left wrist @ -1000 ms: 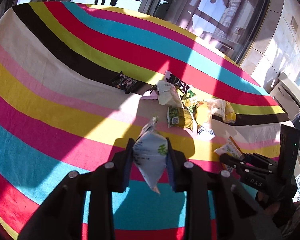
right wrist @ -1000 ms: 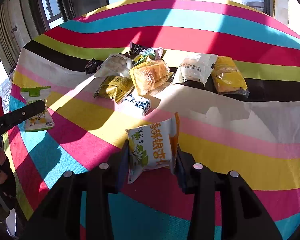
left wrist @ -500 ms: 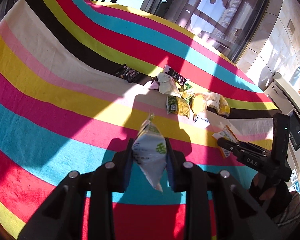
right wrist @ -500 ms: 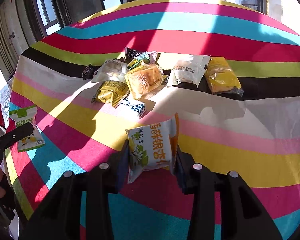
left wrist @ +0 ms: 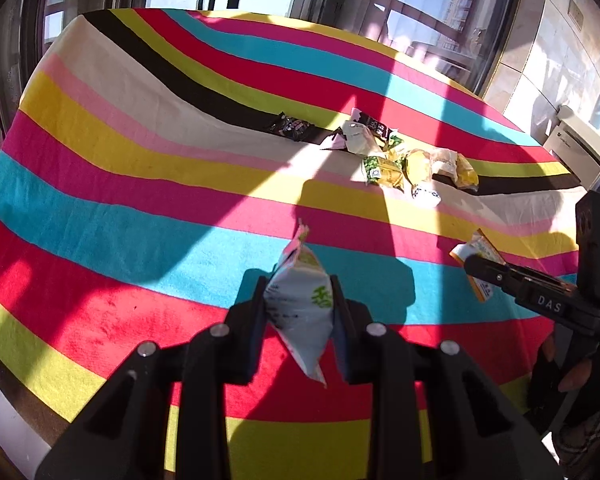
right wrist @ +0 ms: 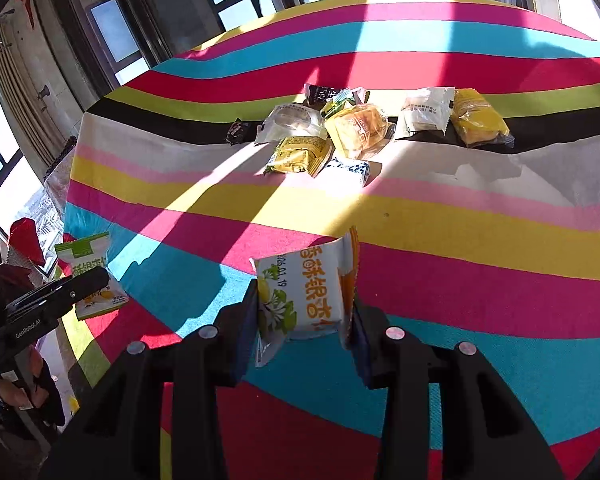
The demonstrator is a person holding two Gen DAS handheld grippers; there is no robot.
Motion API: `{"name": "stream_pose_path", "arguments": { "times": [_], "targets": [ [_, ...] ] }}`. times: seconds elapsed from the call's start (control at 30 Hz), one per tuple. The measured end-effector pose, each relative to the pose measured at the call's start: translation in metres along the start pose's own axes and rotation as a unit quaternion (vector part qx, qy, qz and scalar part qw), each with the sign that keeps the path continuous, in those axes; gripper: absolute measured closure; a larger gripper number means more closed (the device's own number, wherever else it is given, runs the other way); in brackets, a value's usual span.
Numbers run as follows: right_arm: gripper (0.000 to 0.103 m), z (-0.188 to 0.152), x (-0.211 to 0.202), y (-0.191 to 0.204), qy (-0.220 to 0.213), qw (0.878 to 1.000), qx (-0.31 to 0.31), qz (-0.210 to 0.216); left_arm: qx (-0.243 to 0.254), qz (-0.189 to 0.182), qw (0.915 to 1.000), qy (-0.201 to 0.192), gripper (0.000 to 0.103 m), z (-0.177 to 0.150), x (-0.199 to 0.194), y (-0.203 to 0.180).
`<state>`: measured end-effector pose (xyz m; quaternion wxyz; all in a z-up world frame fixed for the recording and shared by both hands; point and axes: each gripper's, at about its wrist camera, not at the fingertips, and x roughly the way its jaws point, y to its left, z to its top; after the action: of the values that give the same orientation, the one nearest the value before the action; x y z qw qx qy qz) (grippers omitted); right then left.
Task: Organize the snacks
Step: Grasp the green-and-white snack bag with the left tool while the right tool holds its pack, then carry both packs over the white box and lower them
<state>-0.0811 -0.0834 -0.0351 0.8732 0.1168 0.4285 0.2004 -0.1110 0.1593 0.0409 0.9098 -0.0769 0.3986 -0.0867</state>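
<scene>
Your left gripper (left wrist: 298, 312) pinches a green-and-white snack packet (left wrist: 300, 304) upright; your right gripper (right wrist: 305, 312) pinches an orange-and-white packet (right wrist: 306, 292). The snack pile (right wrist: 352, 132) lies well ahead, nearer your right.

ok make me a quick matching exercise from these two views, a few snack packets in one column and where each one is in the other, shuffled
Things:
1. orange-lettered packet
2. green-topped packet
3. small black packet
4. bright yellow packet

Places:
A. on the cloth, left end of the pile
B. between the left gripper's fingers
C. on the cloth, right end of the pile
D. between the right gripper's fingers

Pairs: 1-D, 2-B, 3-A, 4-C
</scene>
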Motion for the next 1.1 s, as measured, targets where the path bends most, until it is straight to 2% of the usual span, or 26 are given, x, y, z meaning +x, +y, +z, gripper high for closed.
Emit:
{"name": "stream_pose_path", "arguments": {
  "times": [0.17,0.37,0.57,0.9,1.1],
  "targets": [
    [0.063,-0.008,-0.001,0.025,0.005,1.000,-0.004,0.030,-0.012,-0.007,0.9999,-0.003,0.074,-0.002,-0.008,0.010],
    [0.063,-0.014,-0.005,0.067,0.010,0.997,-0.051,0.050,-0.015,-0.013,0.9994,-0.028,0.074,-0.004,-0.037,0.021],
    [0.063,-0.023,-0.006,0.103,0.022,0.993,-0.088,0.075,-0.006,0.012,0.9993,-0.035,0.074,-0.014,-0.066,0.035],
    [0.063,-0.042,-0.010,0.182,0.041,0.973,-0.189,0.123,-0.030,0.054,0.9976,-0.031,0.074,-0.053,-0.118,0.085],
    [0.063,-0.058,-0.004,0.216,0.066,0.961,-0.228,0.142,-0.058,0.070,0.9959,-0.005,0.074,-0.085,-0.136,0.116]
  ]
}}
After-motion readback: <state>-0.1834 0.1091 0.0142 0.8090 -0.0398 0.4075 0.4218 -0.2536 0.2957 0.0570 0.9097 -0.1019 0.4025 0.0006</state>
